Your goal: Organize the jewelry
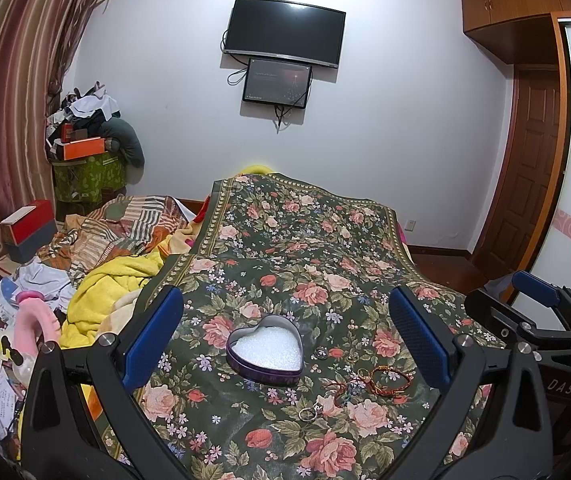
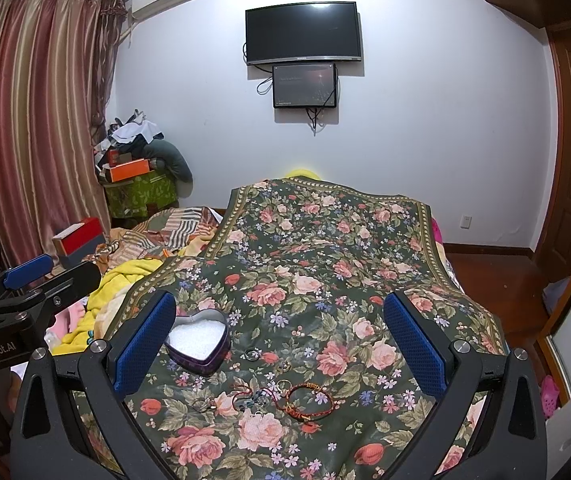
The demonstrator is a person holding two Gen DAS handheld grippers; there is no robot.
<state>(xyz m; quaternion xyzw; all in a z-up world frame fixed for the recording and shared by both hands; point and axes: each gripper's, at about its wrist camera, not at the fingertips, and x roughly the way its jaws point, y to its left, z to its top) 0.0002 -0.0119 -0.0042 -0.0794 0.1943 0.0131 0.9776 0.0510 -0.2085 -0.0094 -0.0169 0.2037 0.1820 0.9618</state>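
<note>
A purple heart-shaped tin (image 1: 265, 350) (image 2: 199, 340) with white foam inside sits lidless on the floral cloth (image 1: 293, 240) (image 2: 325, 240). To its right lie a red braided bracelet (image 1: 391, 378) (image 2: 310, 400), a dark ring (image 1: 321, 354) (image 2: 252, 355), a silver ring (image 1: 308, 414) (image 2: 202, 403) and a beaded string (image 2: 251, 400). My left gripper (image 1: 285, 344) is open above the cloth, the tin showing between its blue fingers. My right gripper (image 2: 279, 348) is open too, the jewelry showing between its fingers. Neither holds anything. The other gripper shows at each view's edge.
Left of the cloth lie a yellow blanket (image 1: 105, 300) (image 2: 125, 276), patterned bedding, a red-and-grey box (image 1: 29, 232) (image 2: 79, 242) and papers. A cluttered green bin (image 1: 87, 176) (image 2: 141, 194) stands by the curtain. Two screens hang on the far wall; a wooden door is at right.
</note>
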